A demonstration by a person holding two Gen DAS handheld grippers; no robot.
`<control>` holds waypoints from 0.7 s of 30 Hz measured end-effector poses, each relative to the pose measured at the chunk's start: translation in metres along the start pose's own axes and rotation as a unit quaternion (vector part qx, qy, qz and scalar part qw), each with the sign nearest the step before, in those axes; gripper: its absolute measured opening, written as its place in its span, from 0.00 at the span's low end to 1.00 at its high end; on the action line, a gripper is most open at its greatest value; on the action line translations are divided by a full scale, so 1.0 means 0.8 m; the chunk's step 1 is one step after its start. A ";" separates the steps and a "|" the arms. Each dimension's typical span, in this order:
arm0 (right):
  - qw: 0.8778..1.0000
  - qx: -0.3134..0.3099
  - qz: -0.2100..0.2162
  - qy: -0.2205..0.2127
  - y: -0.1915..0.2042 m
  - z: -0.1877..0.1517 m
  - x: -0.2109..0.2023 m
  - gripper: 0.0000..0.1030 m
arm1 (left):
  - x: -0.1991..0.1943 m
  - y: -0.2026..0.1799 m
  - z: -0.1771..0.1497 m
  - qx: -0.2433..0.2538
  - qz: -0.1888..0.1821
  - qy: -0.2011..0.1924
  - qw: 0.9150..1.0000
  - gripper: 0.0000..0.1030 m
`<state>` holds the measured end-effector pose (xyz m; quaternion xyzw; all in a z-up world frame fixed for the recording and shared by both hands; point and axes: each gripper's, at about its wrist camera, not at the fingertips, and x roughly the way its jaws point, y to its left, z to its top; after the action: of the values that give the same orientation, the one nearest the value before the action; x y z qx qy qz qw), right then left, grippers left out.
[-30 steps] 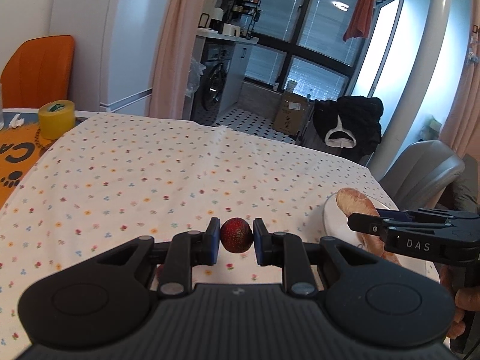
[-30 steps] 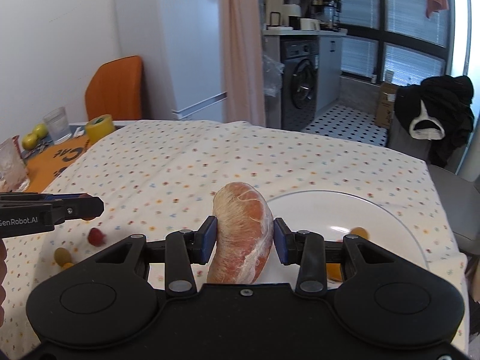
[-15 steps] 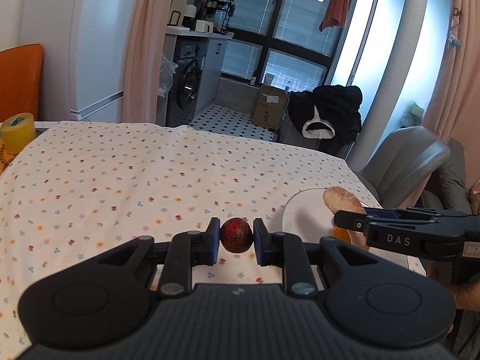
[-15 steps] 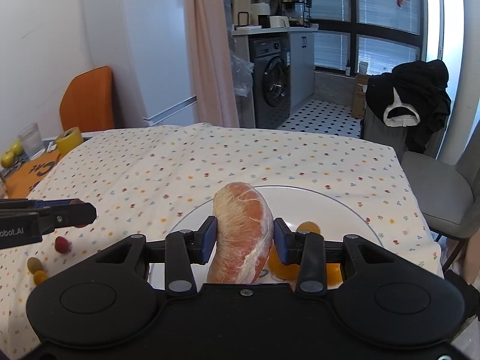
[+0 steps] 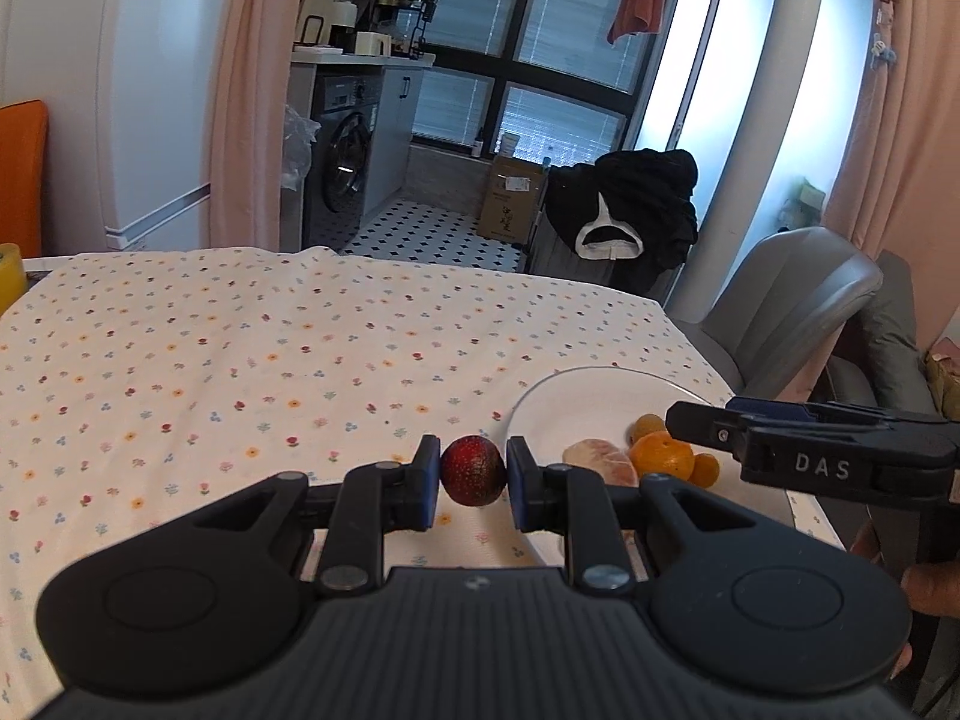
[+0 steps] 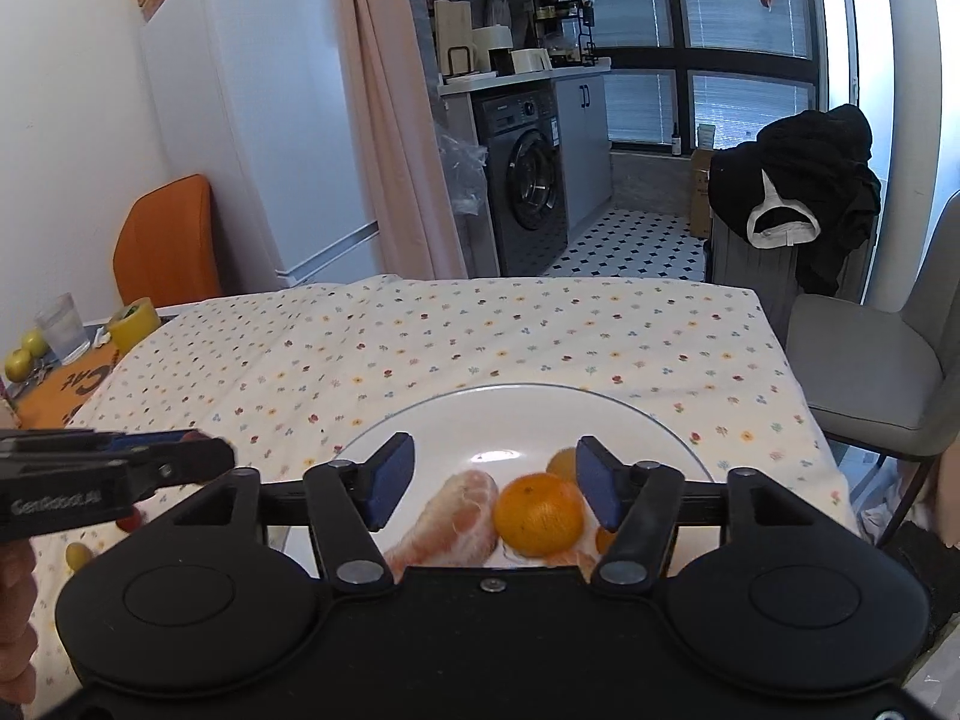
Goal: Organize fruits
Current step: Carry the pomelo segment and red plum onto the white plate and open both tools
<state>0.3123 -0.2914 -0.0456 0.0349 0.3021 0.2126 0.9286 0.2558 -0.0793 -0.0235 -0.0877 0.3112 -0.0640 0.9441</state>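
My left gripper is shut on a small dark red fruit, held above the flowered tablecloth just left of the white plate. My right gripper stands open above the plate, nothing between its fingers. Below it on the plate lie a peeled pinkish citrus piece, a round orange and small orange fruits. From the left wrist view the same citrus piece and orange show, with the right gripper over them.
A small red fruit and a yellowish one lie on the cloth at the left. Farther left are a yellow tape roll, a glass and green fruits. A grey chair stands beyond the table's right edge.
My right gripper has opened and let the peeled citrus piece down onto the plate. My left gripper has carried the red fruit to the right, closer to the plate.
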 end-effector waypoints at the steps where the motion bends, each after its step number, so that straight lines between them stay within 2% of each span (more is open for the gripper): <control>1: 1.000 0.001 0.000 0.000 -0.002 -0.002 -0.003 0.60 | 0.001 -0.004 0.000 0.003 -0.002 0.000 1.000 0.21; 8: 1.000 0.012 -0.006 0.000 -0.013 -0.013 -0.022 0.65 | 0.009 -0.023 0.001 0.008 -0.018 -0.001 1.000 0.21; 11: 1.000 0.015 -0.010 -0.002 -0.018 -0.015 -0.029 0.66 | 0.011 -0.027 0.003 0.007 -0.015 -0.004 1.000 0.24; 17: 1.000 0.025 -0.013 -0.007 -0.024 -0.019 -0.038 0.69 | 0.007 -0.022 0.004 0.001 -0.011 0.000 1.000 0.25; 19: 1.000 0.026 -0.012 -0.006 -0.023 -0.021 -0.038 0.69 | 0.003 -0.017 0.004 -0.002 -0.008 0.001 1.000 0.27; 21: 1.000 0.026 -0.010 -0.005 -0.023 -0.023 -0.041 0.70 | -0.002 -0.011 0.004 -0.006 -0.003 0.000 1.000 0.33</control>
<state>0.2848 -0.3227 -0.0464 0.0566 0.3034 0.1952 0.9310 0.2556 -0.0872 -0.0183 -0.0943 0.3116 -0.0652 0.9433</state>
